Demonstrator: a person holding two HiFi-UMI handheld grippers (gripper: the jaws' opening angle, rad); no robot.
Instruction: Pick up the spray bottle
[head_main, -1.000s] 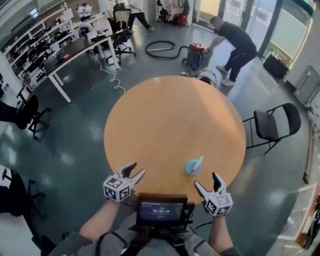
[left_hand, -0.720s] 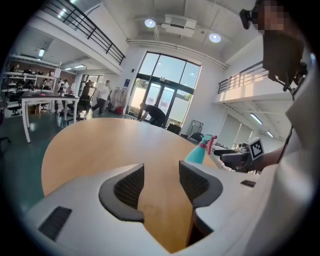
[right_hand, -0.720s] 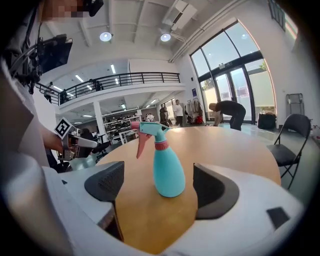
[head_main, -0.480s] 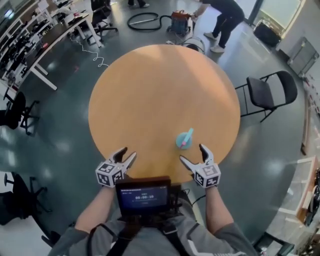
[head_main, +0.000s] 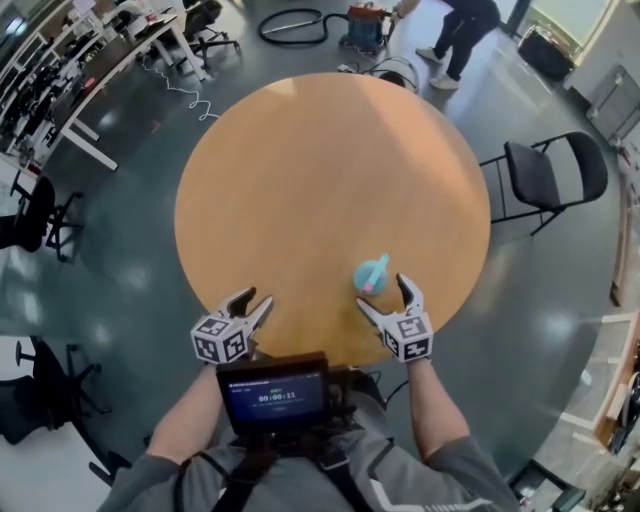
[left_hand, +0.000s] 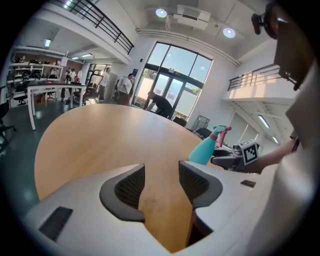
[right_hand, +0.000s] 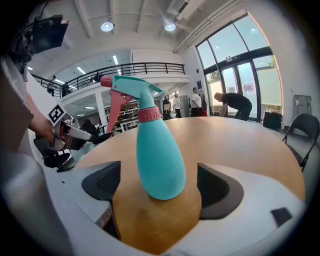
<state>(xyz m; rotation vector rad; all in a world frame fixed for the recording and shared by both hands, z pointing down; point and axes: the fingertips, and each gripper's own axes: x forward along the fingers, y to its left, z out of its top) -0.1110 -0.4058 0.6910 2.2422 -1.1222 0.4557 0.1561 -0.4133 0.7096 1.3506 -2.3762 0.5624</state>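
A teal spray bottle (head_main: 371, 274) with a pink collar and trigger stands upright near the front right edge of the round wooden table (head_main: 320, 170). My right gripper (head_main: 385, 296) is just behind it, open; its jaws have just been opening. In the right gripper view the bottle (right_hand: 157, 150) stands between the two dark pads (right_hand: 102, 182), with a gap on each side. My left gripper (head_main: 252, 302) hovers over the table's front edge, open, with nothing between its jaws. In the left gripper view (left_hand: 161, 182) the bottle (left_hand: 205, 150) is off to the right.
A black folding chair (head_main: 545, 175) stands right of the table. Desks and office chairs (head_main: 110, 60) line the far left. A person (head_main: 465, 20) bends over a vacuum beyond the table. A small screen (head_main: 272, 392) sits on my chest.
Both grippers have come down and forward to the table's front edge. The right gripper has closed in on the bottle, which now stands between its wider jaws.
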